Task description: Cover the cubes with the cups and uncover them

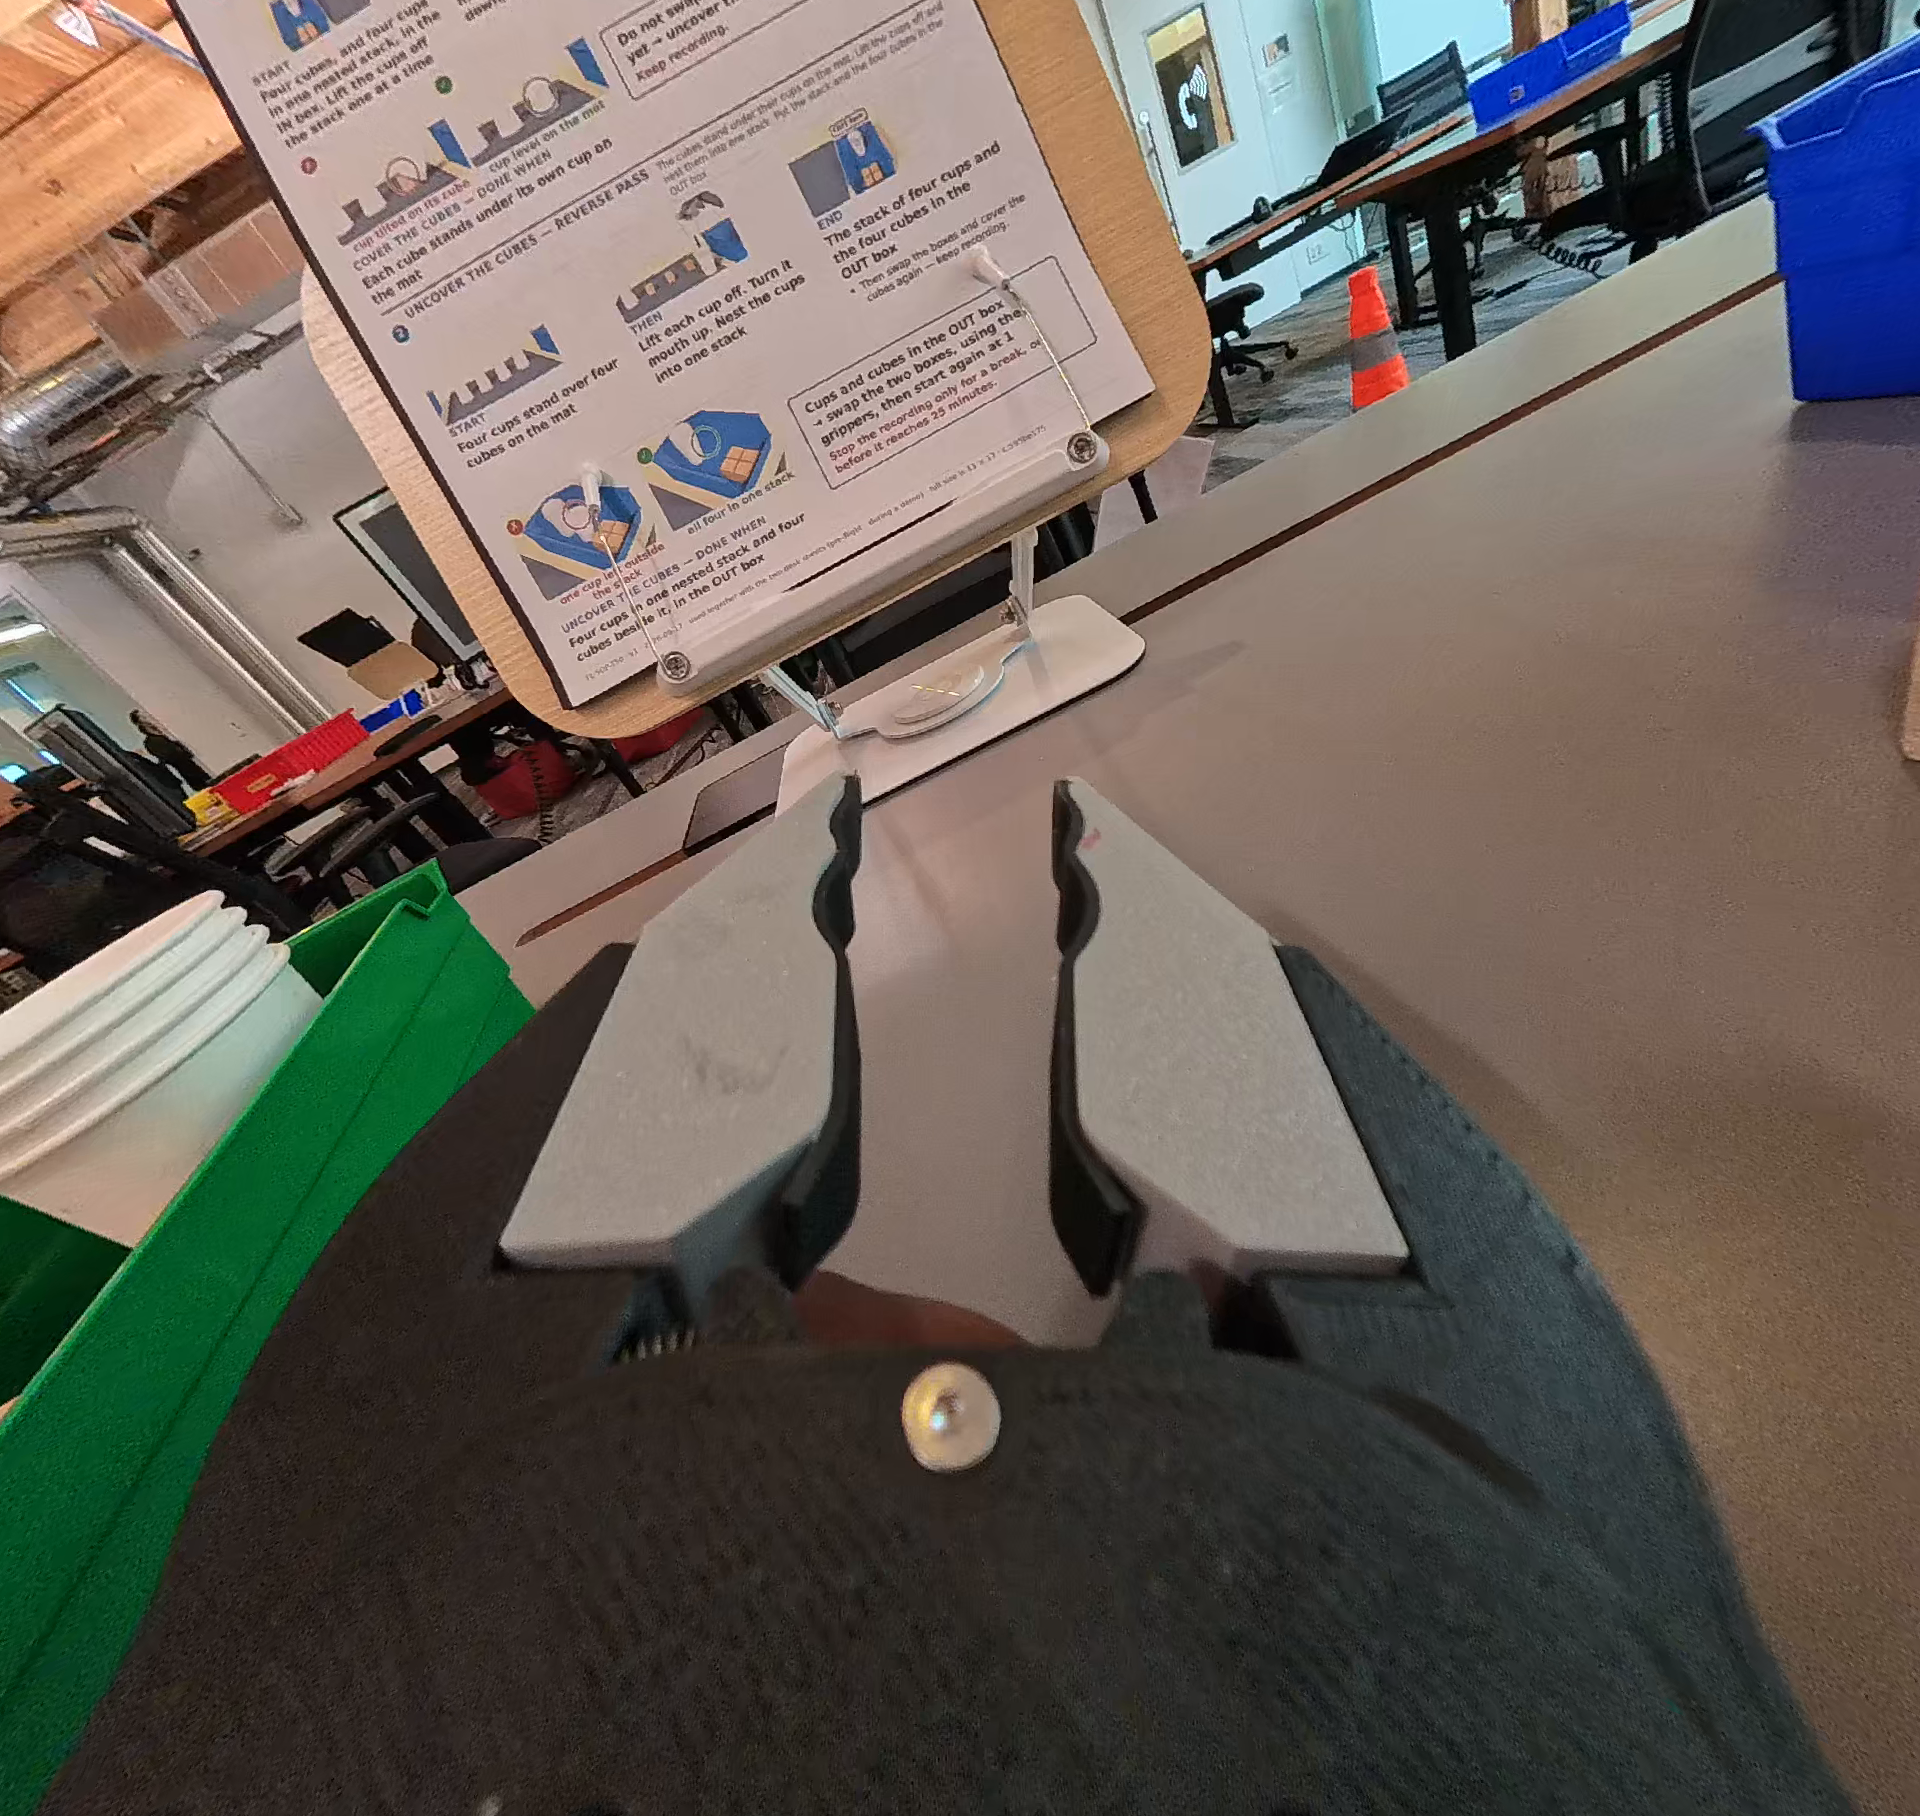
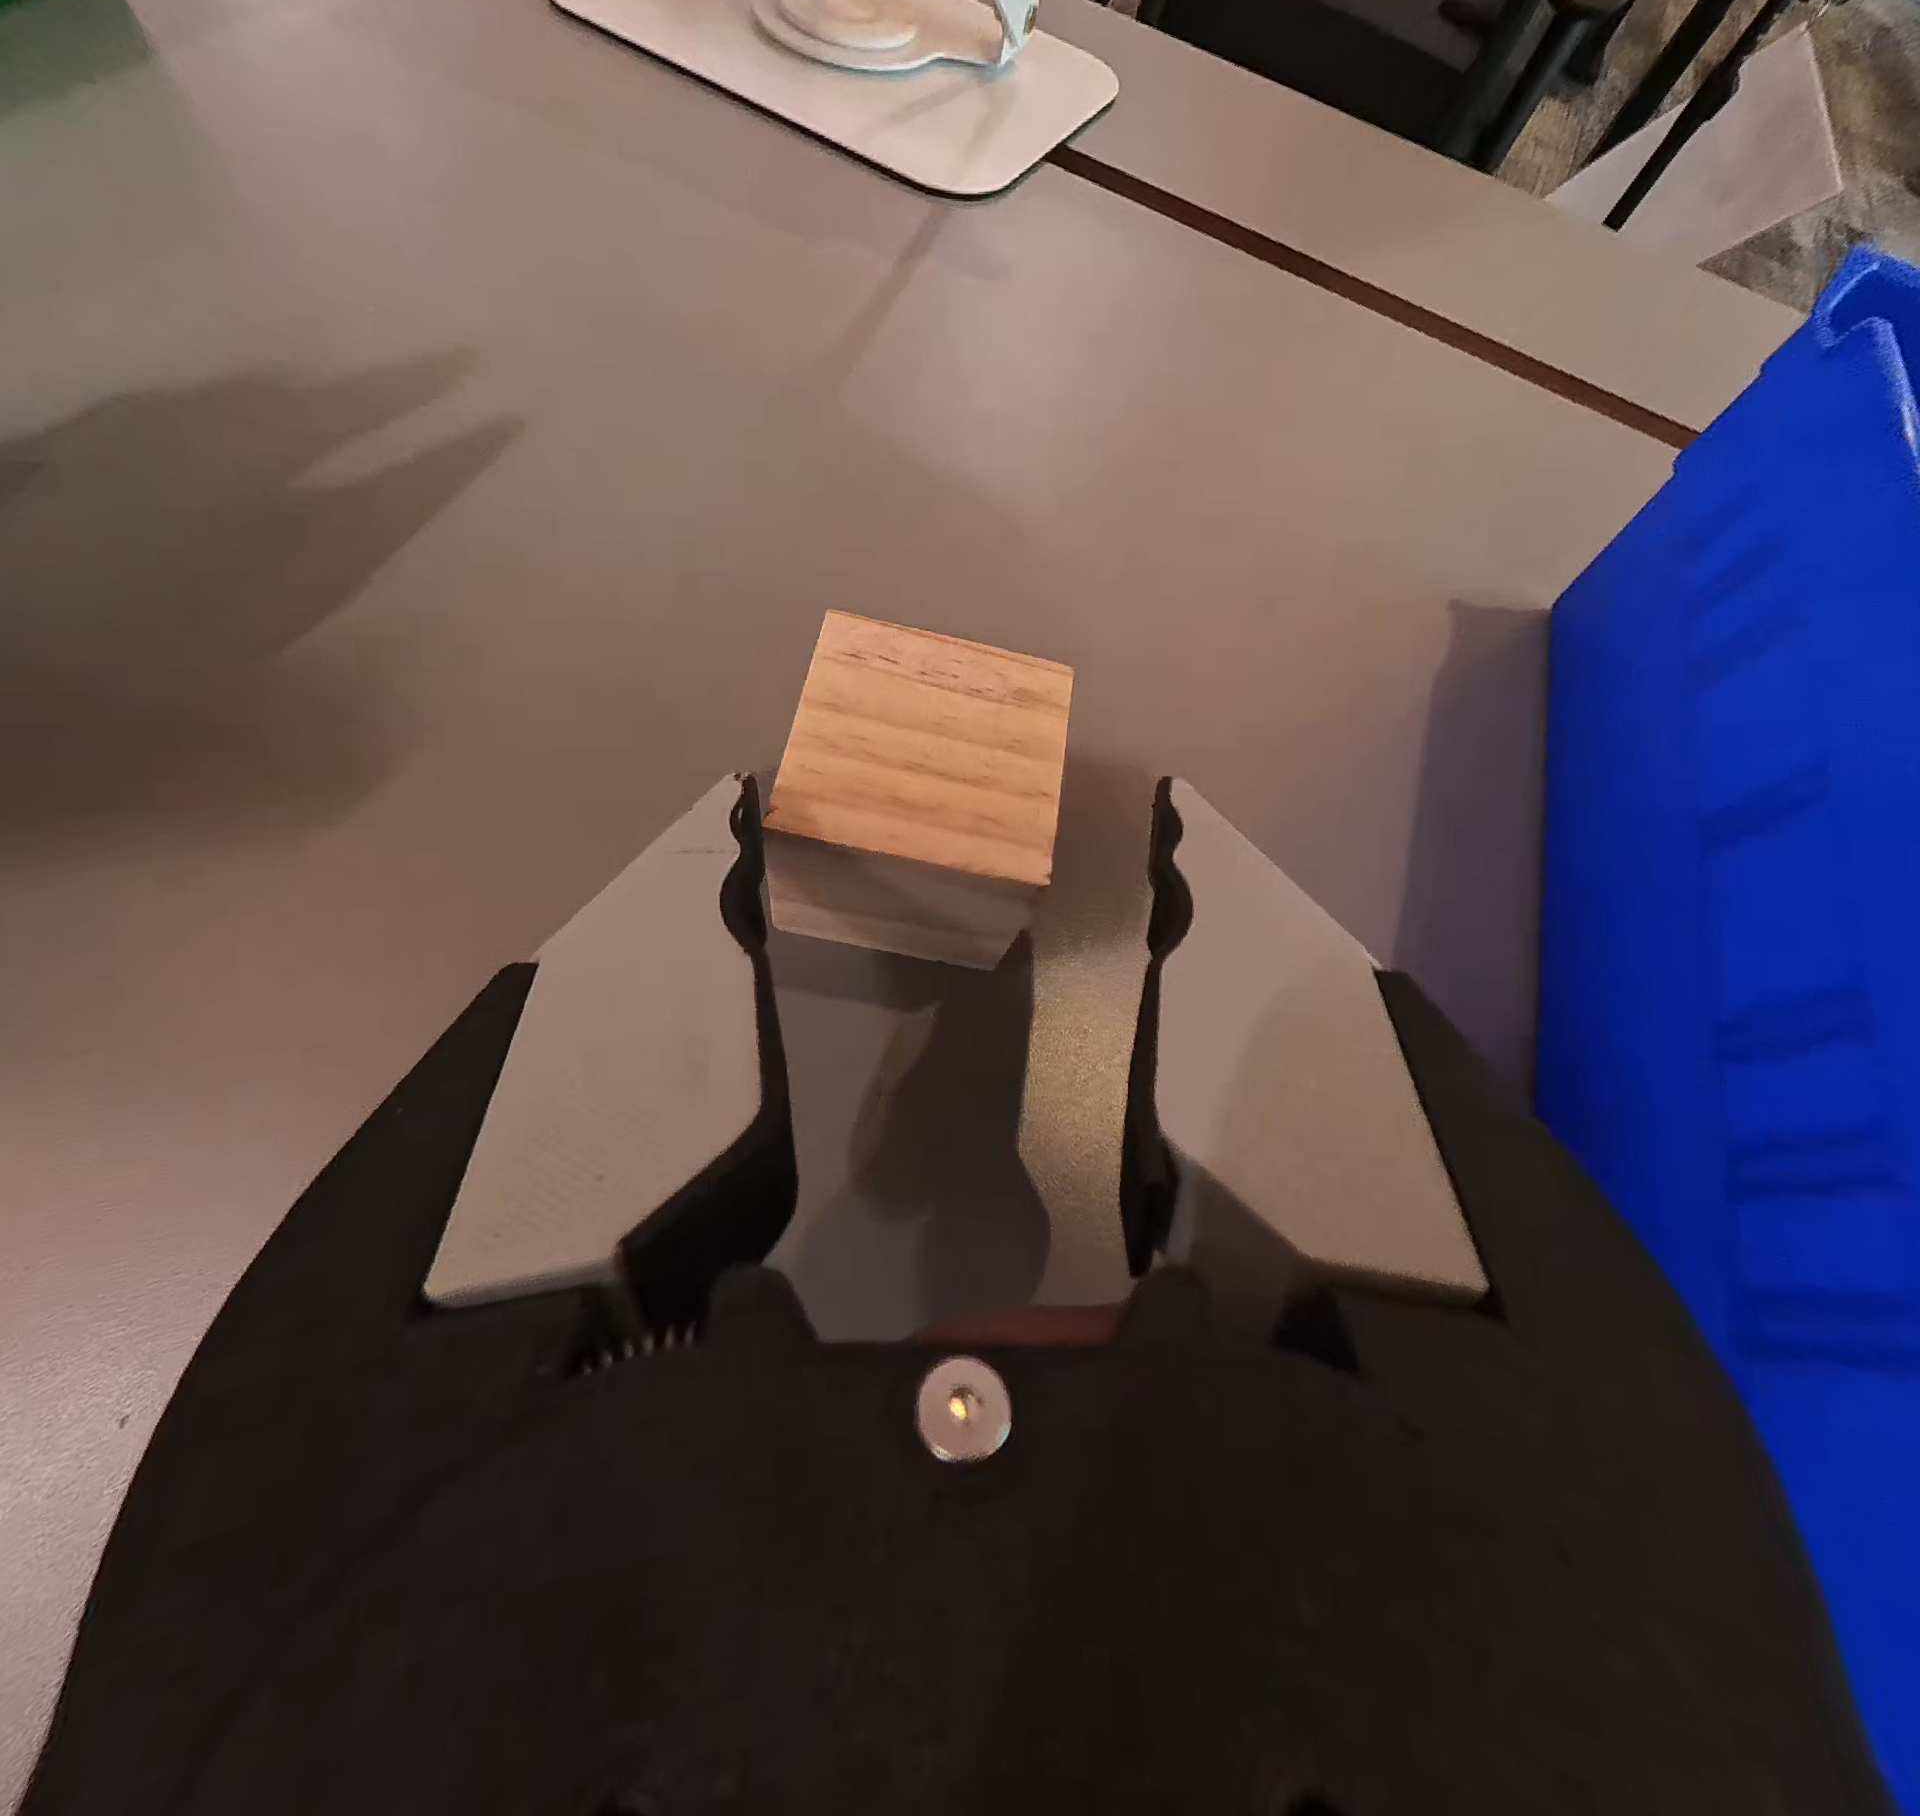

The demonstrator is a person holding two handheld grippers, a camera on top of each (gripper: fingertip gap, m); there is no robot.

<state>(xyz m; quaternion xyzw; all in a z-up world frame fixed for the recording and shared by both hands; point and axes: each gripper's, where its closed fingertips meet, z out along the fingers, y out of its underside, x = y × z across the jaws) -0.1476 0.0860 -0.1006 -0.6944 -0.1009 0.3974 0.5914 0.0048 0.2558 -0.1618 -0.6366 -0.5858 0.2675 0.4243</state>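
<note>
In the right wrist view a wooden cube (image 2: pixel 920 769) rests on the grey table between my right gripper's (image 2: pixel 951 810) tips. The left pad (image 2: pixel 743 873) is against or nearly against the cube's corner. The right pad (image 2: pixel 1164 873) stands clear of the cube with a gap, so the gripper is open. In the left wrist view my left gripper (image 1: pixel 956 831) is open with nothing between its pads, held above the table. A stack of white cups (image 1: pixel 135 1049) sits in the green bin (image 1: pixel 343 1091) at the left.
A blue bin (image 2: pixel 1745 935) stands close on the right of the cube and also shows in the left wrist view (image 1: pixel 1849 239). An instruction sheet on a wooden stand (image 1: pixel 665 260) with a white base (image 2: pixel 831 52) stands at the table's far side.
</note>
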